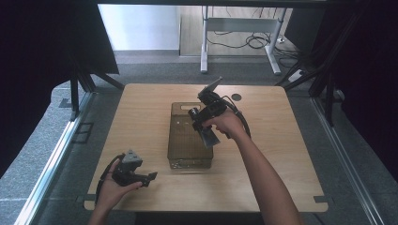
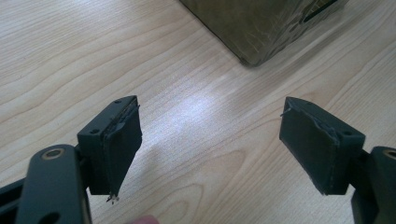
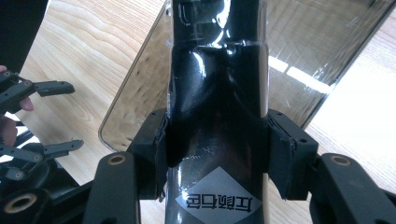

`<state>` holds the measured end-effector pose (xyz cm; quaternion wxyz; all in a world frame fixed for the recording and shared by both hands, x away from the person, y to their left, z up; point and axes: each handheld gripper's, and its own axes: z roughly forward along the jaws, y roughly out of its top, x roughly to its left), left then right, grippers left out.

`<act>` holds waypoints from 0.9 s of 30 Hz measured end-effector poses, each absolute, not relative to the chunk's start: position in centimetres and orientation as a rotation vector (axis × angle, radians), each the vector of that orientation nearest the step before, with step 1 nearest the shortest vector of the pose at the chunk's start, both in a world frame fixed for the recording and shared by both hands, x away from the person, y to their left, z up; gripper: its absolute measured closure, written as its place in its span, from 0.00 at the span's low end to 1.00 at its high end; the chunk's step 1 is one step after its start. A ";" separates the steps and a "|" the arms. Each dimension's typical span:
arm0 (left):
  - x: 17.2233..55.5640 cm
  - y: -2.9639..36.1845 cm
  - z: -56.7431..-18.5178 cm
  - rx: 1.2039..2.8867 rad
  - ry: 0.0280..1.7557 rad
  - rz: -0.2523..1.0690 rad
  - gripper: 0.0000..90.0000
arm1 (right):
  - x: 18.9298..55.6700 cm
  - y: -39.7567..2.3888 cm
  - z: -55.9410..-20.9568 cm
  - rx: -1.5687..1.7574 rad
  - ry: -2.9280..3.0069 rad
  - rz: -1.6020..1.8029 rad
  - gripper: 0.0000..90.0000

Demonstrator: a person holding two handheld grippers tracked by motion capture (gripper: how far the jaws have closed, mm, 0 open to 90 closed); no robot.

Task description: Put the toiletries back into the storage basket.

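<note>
High view: a pale wooden desk (image 1: 141, 117) stands on grey carpet, with dark curtains at both sides and a white-legged table at the top of the frame. A clear brownish bin (image 1: 190, 154) sits at the desk's centre. My left gripper (image 1: 133, 171) rests low in my hand at the lower left of the frame, its fingers (image 2: 116, 144) spread wide apart over bare wood, grasping nothing. My right gripper (image 1: 206, 123) hangs over the bin, forearm running in from the lower right. Its fingers (image 3: 285, 154) are clenched on both sides of a dark glossy bottle (image 3: 217, 116). The bottle's long axis slants from upper left to lower right of the frame, above the bin.
</note>
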<state>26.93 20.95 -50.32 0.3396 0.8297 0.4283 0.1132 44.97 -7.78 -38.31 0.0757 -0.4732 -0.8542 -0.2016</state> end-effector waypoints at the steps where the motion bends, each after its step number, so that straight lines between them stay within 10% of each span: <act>1: 26.9 21.0 -50.3 2.159 1.115 0.294 0.24 | 45.0 -7.7 -38.4 -1.416 -2.559 -0.602 0.51; 27: 27.0 21.0 -50.2 2.153 1.098 0.289 0.24 | 45.8 -4.1 -40.7 -1.461 -2.495 -0.604 0.51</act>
